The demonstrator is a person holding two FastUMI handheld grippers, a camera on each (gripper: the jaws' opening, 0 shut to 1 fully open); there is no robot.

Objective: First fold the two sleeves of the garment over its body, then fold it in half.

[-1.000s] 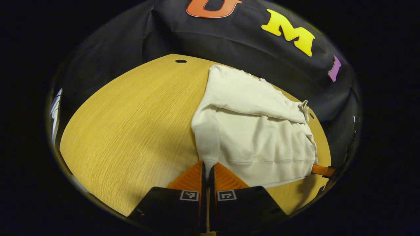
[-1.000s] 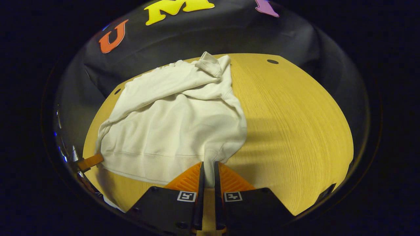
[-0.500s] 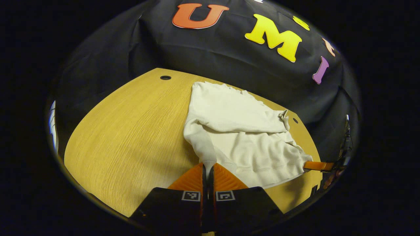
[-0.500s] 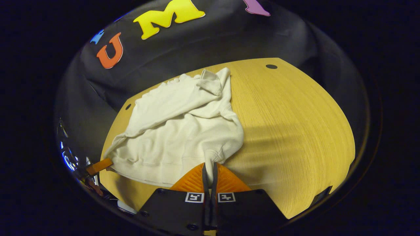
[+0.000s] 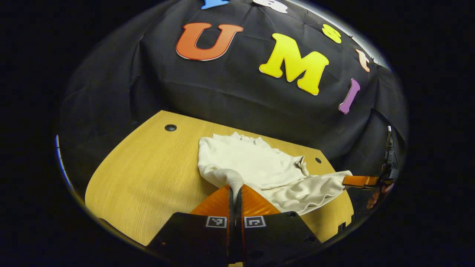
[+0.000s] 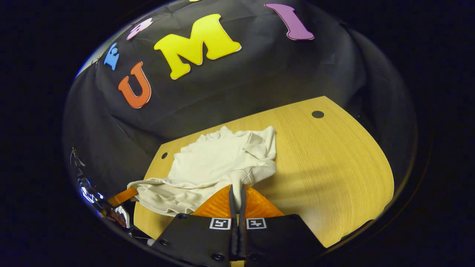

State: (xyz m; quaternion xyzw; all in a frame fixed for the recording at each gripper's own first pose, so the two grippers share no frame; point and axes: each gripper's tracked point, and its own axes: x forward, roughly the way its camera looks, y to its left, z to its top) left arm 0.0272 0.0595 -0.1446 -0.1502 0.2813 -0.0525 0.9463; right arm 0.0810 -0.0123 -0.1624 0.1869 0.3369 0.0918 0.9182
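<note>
Tools (image 5: 235, 191) (image 6: 236, 189) — garment (image 5: 256, 167) hem (table (image 5: 148, 178) beneath)

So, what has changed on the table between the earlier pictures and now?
Both grippers, the left gripper and the right gripper, have lifted the bottom hem of the white sweatshirt off the wooden table and carried it toward the collar end, so the body is starting to fold in half. Unchanged: both stay shut on the hem corners, and the sleeves stay folded over the body.
</note>
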